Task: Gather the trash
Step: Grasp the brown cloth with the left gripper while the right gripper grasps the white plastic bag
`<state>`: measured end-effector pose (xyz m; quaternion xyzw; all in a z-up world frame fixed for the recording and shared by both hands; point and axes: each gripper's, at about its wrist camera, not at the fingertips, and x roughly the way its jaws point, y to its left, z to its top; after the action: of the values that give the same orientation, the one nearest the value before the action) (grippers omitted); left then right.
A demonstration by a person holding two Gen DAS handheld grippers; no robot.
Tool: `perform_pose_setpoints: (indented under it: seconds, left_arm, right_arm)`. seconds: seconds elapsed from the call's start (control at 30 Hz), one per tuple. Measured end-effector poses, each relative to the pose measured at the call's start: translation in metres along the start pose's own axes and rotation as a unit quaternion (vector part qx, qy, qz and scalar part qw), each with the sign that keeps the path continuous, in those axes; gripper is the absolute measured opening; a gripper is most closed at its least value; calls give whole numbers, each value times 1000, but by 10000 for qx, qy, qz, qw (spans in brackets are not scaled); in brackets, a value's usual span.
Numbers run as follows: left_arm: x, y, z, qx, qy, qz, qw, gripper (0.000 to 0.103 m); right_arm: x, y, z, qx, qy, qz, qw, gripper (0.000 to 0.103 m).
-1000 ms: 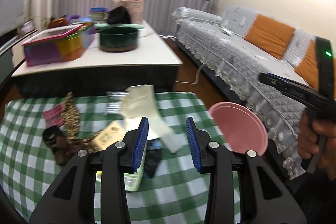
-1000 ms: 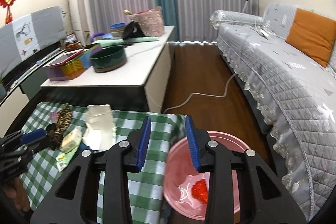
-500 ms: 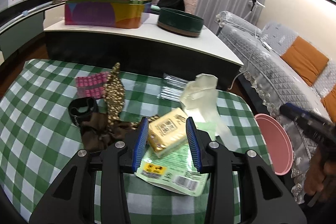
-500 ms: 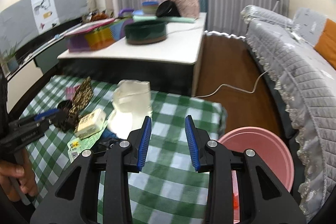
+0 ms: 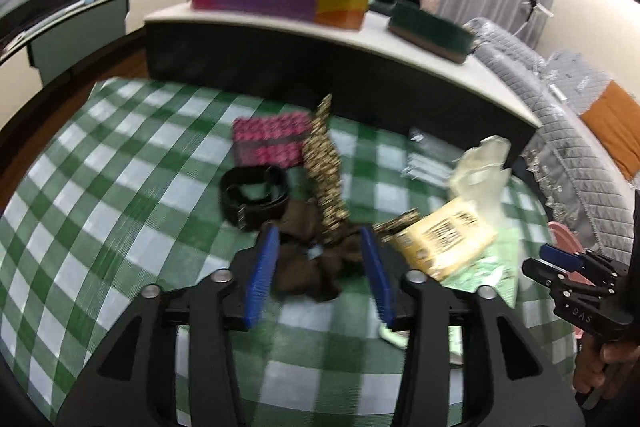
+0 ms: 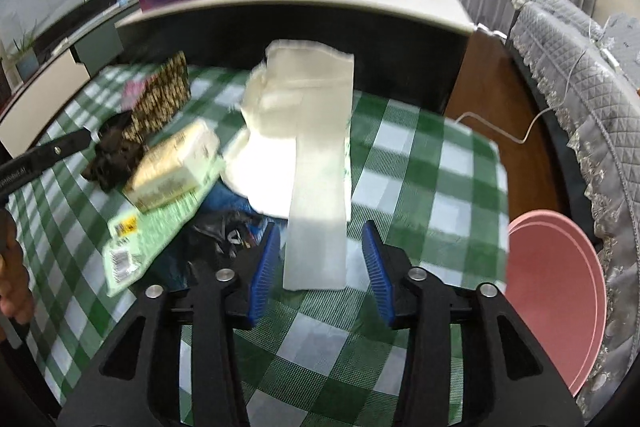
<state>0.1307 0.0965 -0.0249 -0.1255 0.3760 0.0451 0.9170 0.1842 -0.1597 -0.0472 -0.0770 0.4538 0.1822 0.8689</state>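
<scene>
Trash lies scattered on a green checked tablecloth (image 5: 120,211). My left gripper (image 5: 320,273) hangs low over a crumpled brown wrapper (image 5: 312,267). Its jaws are opening, the wrapper lies between them, and the pads do not press on it. A gold-patterned strip (image 5: 326,171) rises just beyond. My right gripper (image 6: 320,269) is opening around the lower strip of a white crumpled bag (image 6: 308,131), without gripping it. A pink basin (image 6: 556,291) sits to the right, below the table edge. In the left wrist view my right gripper (image 5: 560,263) shows at the right edge.
A yellow packet (image 6: 172,167) rests on a green packet (image 6: 148,235), beside a black wrapper (image 6: 216,231). A black ring (image 5: 254,195) and a pink patterned packet (image 5: 272,143) lie farther left. Behind stands a white table (image 6: 400,3) with boxes; a grey sofa (image 6: 580,67) is at right.
Both grippers have dropped toward the table and swung left, away from the pink basin. Both pairs of jaws stand wider than before. The left now frames the brown wrapper, the right the white bag.
</scene>
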Motion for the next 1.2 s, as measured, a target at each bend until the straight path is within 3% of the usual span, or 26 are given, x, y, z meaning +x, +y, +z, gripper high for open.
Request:
perform_pose_setpoints:
  seconds: [0.3,0.37,0.5,0.6,0.63,0.8,0.9,1.0,1.2]
  left_arm:
    - [26,-1,-4,-111,380,-64,9992,70]
    - [30,-5,-4,-101,436,-97,9990,71]
    - [39,-12,-5,50,520,61,9986,71]
    - [44,-18,-6,226,586,244,9977,71]
    - [45,-19,-6,264,579,305,9975,69]
    - [43,-21,-5,296,557,310,9975,38]
    - [40,-23,-3,315,503,272,9979,24]
    - [35,-26,-1,367,390,270,9982,17]
    - [21,-32,4,466,129,260,9985,13]
  right_arm:
    - [14,-4,-3,27,271,6,9996,45]
    - [13,-4,-3,5,261,50,9996,35]
    - [12,-5,-3,-48,239,80,9997,26]
    - [7,-9,-1,-37,145,95,9998,12]
    - [5,-11,-1,-12,135,111,9998,9]
    - [0,-15,-1,20,53,99,9999,7]
    - [-9,-17,1,34,-63,97,9999,7]
    - [-17,-17,3,52,-192,85,9998,7]
    - [-42,-21,6,114,-535,39,9985,7]
